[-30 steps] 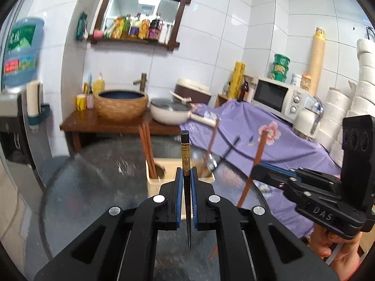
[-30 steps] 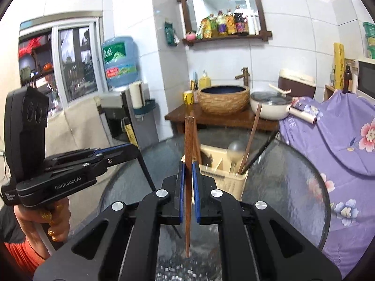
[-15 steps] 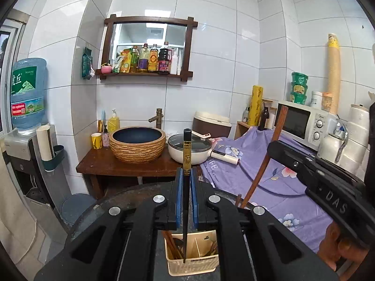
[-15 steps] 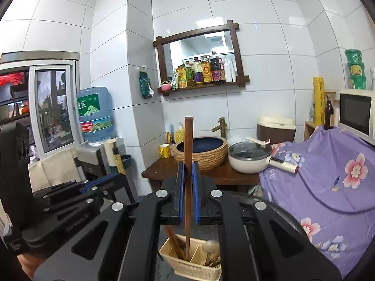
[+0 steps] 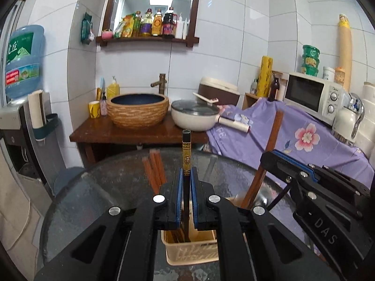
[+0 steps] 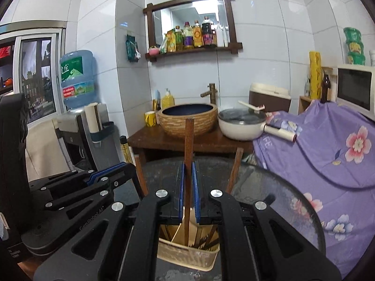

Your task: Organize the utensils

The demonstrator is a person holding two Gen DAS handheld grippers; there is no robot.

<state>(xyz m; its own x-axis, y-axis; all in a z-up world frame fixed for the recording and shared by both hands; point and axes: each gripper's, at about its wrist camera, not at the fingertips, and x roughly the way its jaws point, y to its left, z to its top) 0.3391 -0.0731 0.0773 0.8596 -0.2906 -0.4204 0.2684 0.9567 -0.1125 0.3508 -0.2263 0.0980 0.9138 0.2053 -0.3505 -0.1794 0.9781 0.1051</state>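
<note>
Within the last second both chopsticks had dropped into the beige utensil caddy (image 5: 191, 249): left hand-held gripper (image 5: 186, 201) clamped the black chopstick (image 5: 186, 154), right hand-held gripper (image 6: 188, 187) clamped the brown chopstick (image 6: 188, 145), apparently ready for release.

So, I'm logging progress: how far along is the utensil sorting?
Nearly there. Brown chopsticks already stand in the holder. The left gripper holds a black chopstick and the right gripper a brown chopstick, both tips inside. Releasing remains.

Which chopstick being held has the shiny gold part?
The black chopstick in the left gripper; the right gripper holds a plain brown wooden chopstick.
</note>
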